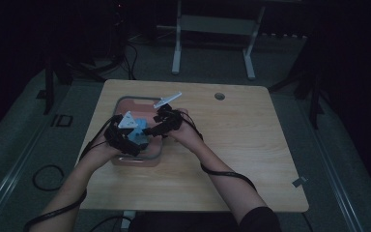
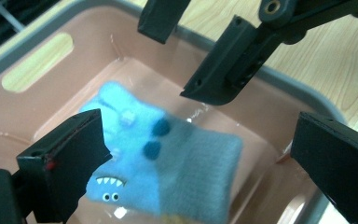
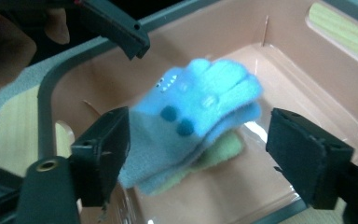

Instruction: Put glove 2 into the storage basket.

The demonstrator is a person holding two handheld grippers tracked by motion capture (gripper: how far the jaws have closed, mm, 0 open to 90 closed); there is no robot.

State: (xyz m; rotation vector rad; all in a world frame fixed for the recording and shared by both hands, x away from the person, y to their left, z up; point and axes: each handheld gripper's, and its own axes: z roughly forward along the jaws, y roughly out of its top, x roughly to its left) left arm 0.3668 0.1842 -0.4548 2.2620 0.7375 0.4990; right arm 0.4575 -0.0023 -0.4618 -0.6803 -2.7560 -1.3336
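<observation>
A: So, from the high view we have both grippers over the pink bin [image 1: 118,102] near the left end of the table [image 1: 251,145], with the blue sock [image 1: 137,137] in the bin between them. We judge we are dropping it here to collect it.

B: In the left gripper view, our left gripper [image 2: 200,158] stands wide apart, pads clear of the blue sock [image 2: 177,163], which looks blurred, perhaps falling into the bin [image 2: 42,98]. The right gripper [image 2: 186,56] hangs above the bin's far side.

A: In the right gripper view, our right gripper [image 3: 198,154] is wide open too, gripping nothing; the sock [image 3: 191,126] sits between its jaws, inside the bin [image 3: 307,88], over a green piece [image 3: 219,154].

B: Both have let go, then.
</observation>
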